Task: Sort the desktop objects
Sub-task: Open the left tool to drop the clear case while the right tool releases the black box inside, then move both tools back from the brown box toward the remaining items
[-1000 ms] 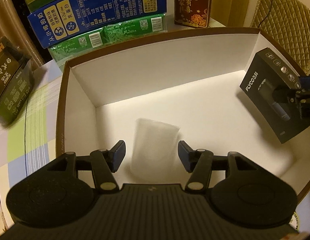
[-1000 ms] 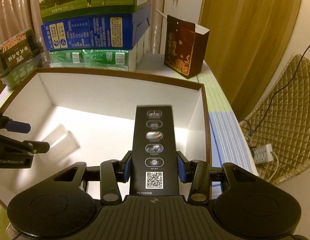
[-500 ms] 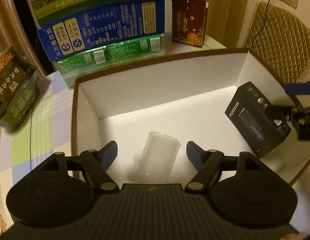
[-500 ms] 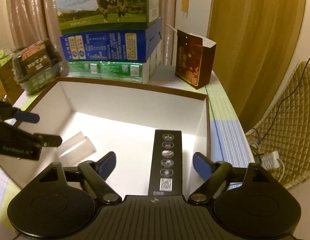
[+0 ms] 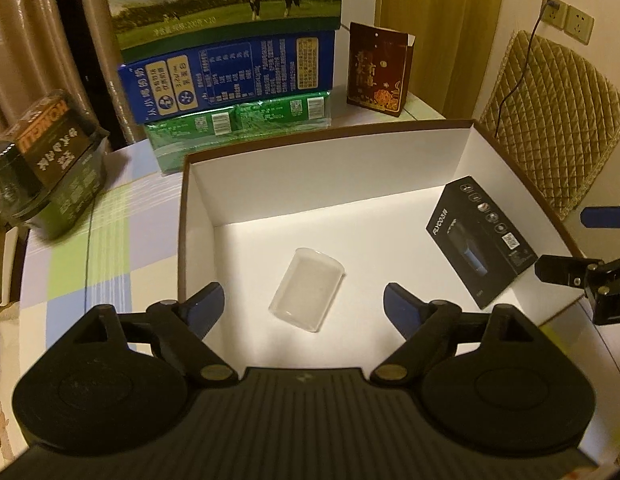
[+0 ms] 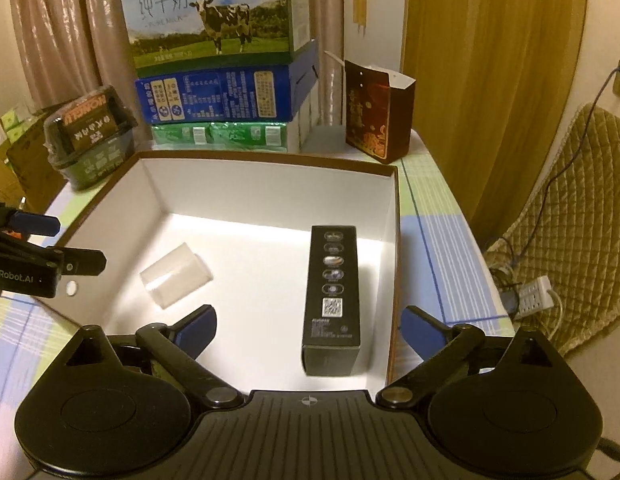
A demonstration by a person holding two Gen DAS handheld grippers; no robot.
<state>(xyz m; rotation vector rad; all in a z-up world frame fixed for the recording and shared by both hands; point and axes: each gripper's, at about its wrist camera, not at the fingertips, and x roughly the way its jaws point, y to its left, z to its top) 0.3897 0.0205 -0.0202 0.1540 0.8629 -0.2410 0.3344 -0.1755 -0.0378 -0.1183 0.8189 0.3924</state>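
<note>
Both grippers' fingers opening, nothing between; only right view shows power strip (image 6: 536, 294).

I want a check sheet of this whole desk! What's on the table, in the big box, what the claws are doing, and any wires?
Surface: table with pastel checked cloth.
Job's things: clear plastic cup lying on its side and black rectangular carton, both inside the brown-rimmed, white-lined open box, apart from each other.
Clutter: stacked milk cartons, dark red gift bag, wrapped dark food tub, all behind the box.
Claws: left claw and right claw both opening, nothing between the pads.
Cables: thin black wire on the cloth; power strip on the floor.
Surroundings: curtains, quilted cushion.
</note>
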